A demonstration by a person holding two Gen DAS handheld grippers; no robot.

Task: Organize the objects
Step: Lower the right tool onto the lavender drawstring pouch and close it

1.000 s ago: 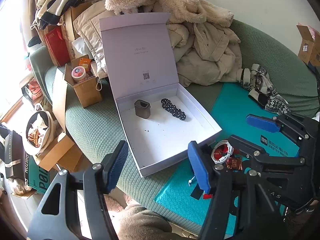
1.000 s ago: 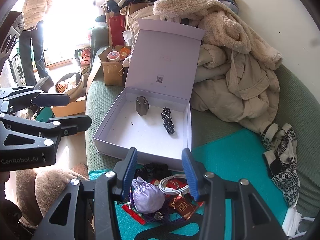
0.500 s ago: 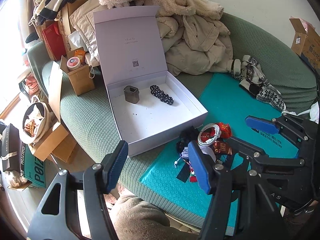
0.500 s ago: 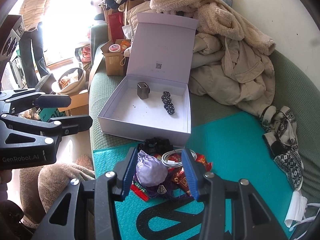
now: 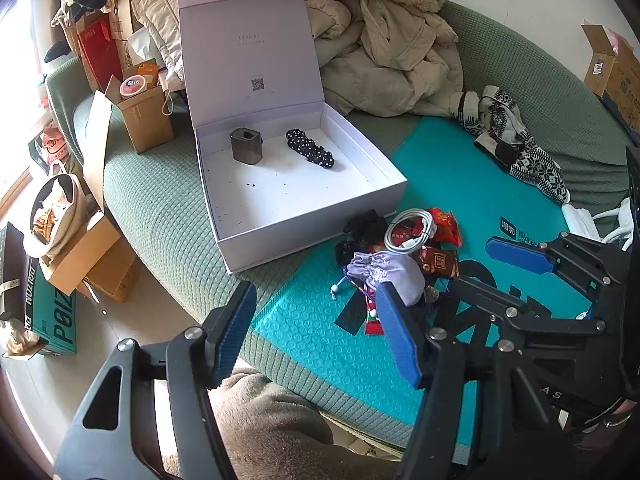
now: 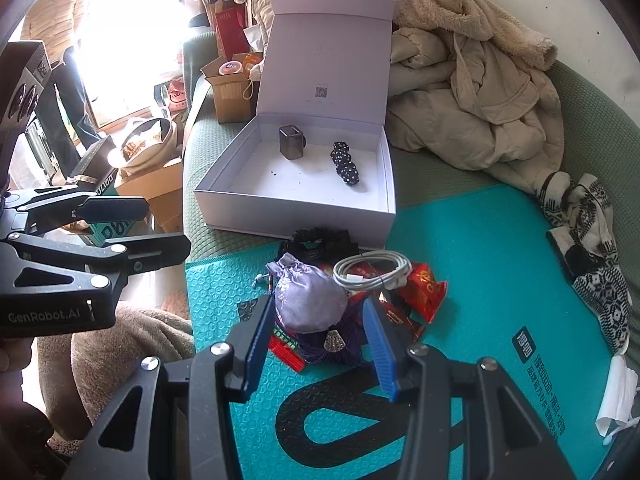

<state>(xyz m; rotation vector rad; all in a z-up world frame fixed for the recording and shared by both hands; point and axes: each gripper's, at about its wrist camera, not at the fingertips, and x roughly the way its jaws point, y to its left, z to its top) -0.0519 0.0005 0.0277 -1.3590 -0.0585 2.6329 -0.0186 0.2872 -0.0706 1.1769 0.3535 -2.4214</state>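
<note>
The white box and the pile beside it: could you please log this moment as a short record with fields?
container: white box, lid up, on the green sofa
inside box: dark metal case; polka-dot scrunchie
pile on teal mat: lilac pouch, white cable, red packets, black scrunchie
right gripper: open, fingers either side of the pouch
left gripper: open, empty

A green sofa point(image 5: 160, 208) fills mid-frame, carrying a white box point(image 5: 304, 236), teal mat point(image 5: 460, 184), and coats point(image 5: 392, 52) upper centre.
</note>
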